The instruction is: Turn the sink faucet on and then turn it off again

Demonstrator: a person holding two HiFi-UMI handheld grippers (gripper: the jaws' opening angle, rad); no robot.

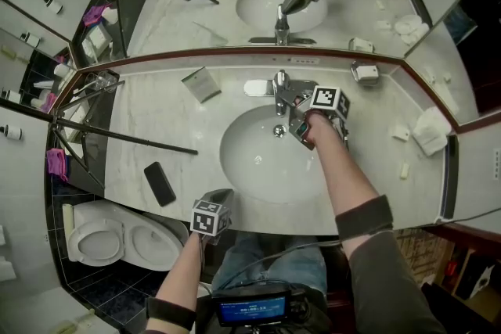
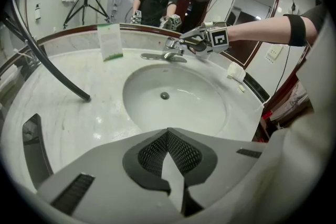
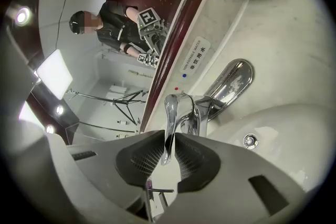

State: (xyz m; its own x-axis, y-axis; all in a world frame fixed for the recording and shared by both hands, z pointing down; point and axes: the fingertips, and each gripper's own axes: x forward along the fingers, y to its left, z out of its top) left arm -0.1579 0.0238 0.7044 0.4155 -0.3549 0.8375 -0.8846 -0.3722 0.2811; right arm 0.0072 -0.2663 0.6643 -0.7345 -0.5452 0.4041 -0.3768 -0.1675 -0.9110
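Here, faucet handle (image 3: 170,113) clamped in right claw (image 3: 169,136), left claw (image 2: 168,132) clenched and empty, sink basin (image 2: 202,105) seen beyond it.

Right gripper (image 1: 294,112) grips, left gripper (image 1: 221,198) waits.
The right arm (image 1: 342,177) is stretched forward, and its gripper pinches the thin faucet handle (image 3: 169,122) between both pads. The left arm (image 1: 182,271) stays close to the body, with its gripper tilted downward and jaws pressed together.

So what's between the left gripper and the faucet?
Only the sink basin with its drain. In the left gripper view, nothing else lies between the shut left gripper and the faucet.
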